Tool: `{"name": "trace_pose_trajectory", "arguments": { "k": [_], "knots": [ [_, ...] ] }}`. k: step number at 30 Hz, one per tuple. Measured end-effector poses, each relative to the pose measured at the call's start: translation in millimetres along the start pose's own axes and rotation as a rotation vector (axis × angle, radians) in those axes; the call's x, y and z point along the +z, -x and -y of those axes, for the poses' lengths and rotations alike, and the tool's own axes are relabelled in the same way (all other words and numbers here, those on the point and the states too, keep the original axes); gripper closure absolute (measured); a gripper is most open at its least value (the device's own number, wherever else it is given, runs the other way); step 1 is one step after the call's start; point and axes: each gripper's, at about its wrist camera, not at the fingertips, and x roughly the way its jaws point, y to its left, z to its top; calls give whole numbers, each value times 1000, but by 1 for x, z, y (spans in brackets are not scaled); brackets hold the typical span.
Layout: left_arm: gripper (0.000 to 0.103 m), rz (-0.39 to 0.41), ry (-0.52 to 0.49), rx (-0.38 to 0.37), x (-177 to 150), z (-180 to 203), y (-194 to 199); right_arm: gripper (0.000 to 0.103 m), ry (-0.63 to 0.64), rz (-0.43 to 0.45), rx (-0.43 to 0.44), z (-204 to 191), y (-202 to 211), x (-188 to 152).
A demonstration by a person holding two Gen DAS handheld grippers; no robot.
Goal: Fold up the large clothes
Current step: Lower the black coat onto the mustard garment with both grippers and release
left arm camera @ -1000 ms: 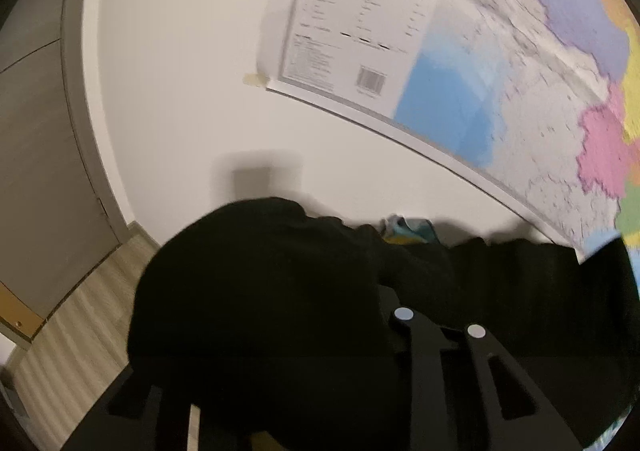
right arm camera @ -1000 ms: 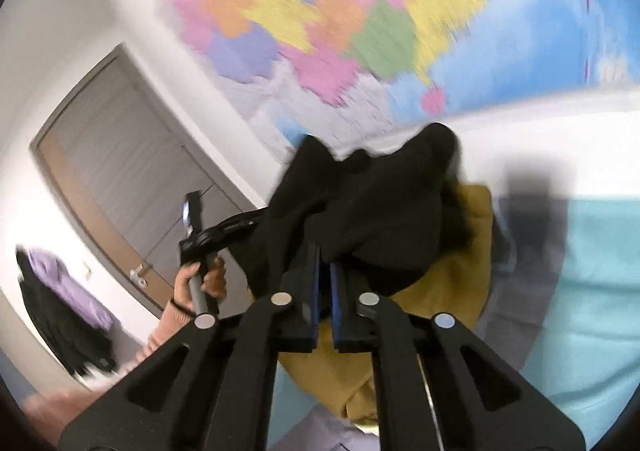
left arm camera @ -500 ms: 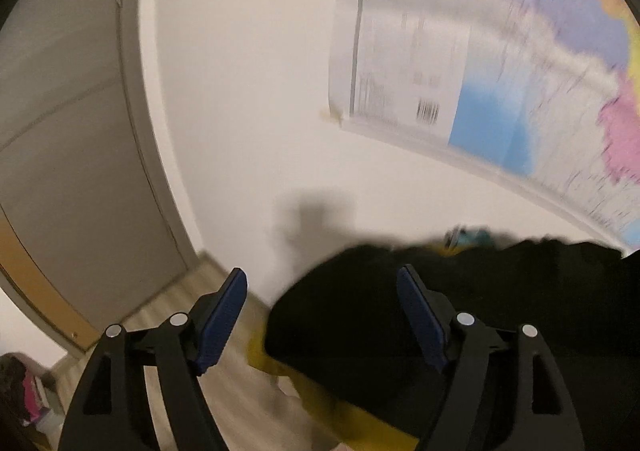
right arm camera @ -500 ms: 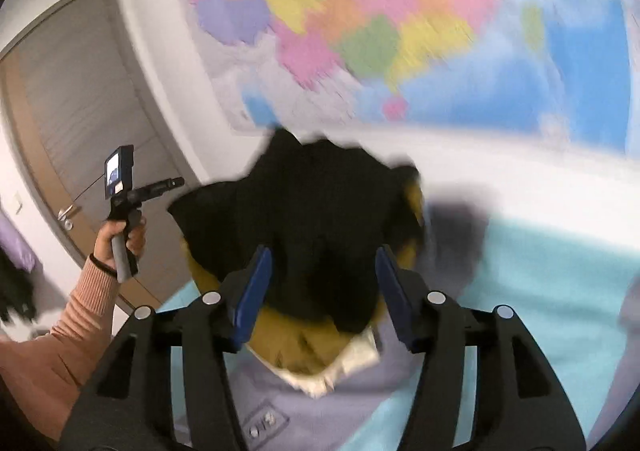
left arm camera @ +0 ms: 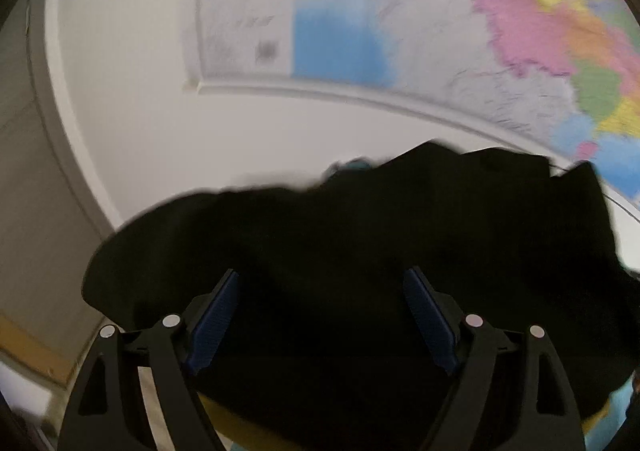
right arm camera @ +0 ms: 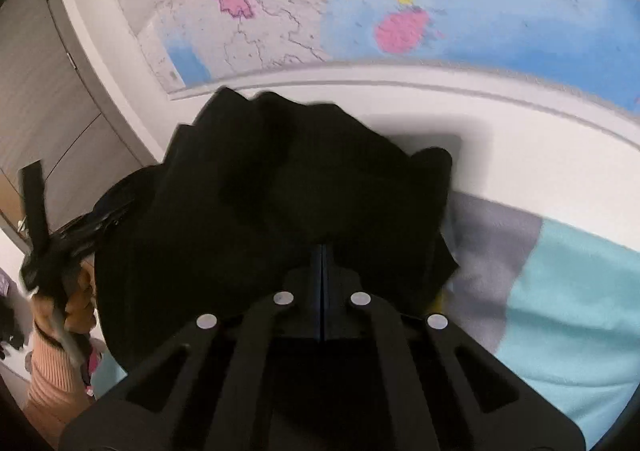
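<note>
My left gripper (left arm camera: 320, 327) was opening, off the black garment (left arm camera: 360, 251), my right gripper (right arm camera: 322, 271) had clamped shut, apparently on it, for the next fold.

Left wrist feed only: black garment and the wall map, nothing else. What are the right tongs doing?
Observer: The right tongs are fully shut, with their tips against the black garment. I cannot tell whether any cloth is pinched.
Operator: Anything beside the garment on that side?
Observer: A grey cloth lies just right of it in the right wrist view.
Operator: Is the left hand in shot there?
Observer: Yes. The left hand, in a salmon sleeve, is at that view's left edge and grips a black handle.
</note>
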Motion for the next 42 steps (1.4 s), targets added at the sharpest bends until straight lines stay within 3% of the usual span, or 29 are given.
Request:
{"name": "trace_pose_trajectory", "arguments": {
  "k": [2, 6, 9, 13, 16, 19, 26, 29, 33, 39, 42],
  "knots": [
    [23, 3, 15, 17, -1, -7, 2, 96, 49, -2, 0, -6, 9, -2],
    [24, 57, 1, 11, -1, 0, 23, 54, 99, 115, 92, -26, 43, 8],
    [24, 96, -43, -8, 3, 19, 39, 54, 169, 161, 137, -50, 50, 14],
    [24, 120, -90, -39, 12, 39, 49, 58, 228, 83, 126, -68, 14, 16],
    [23, 104, -83, -46, 10, 49, 45, 58, 138, -1, 116, -46, -17, 12],
    [22, 110, -95, -43, 4, 57, 47, 58, 9, -15, 206, -21, -21, 7],
    [18, 164, -108, -52, -2, 67, 70, 50, 80, 84, 168, -40, 15, 3],
    [18, 180, -123, -70, -7, 71, 80, 50, 146, 122, 194, -53, 31, -6],
    [16, 184, -138, -121, -16, 77, 83, 50, 267, 126, 152, -70, 32, -25],
    [14, 85, -133, -121, -27, 76, 44, 50, 246, 36, 135, -60, 0, -36],
    [14, 56, -104, -108, -29, 71, 34, 50, 232, 43, 139, -60, 2, -37]
  ]
}}
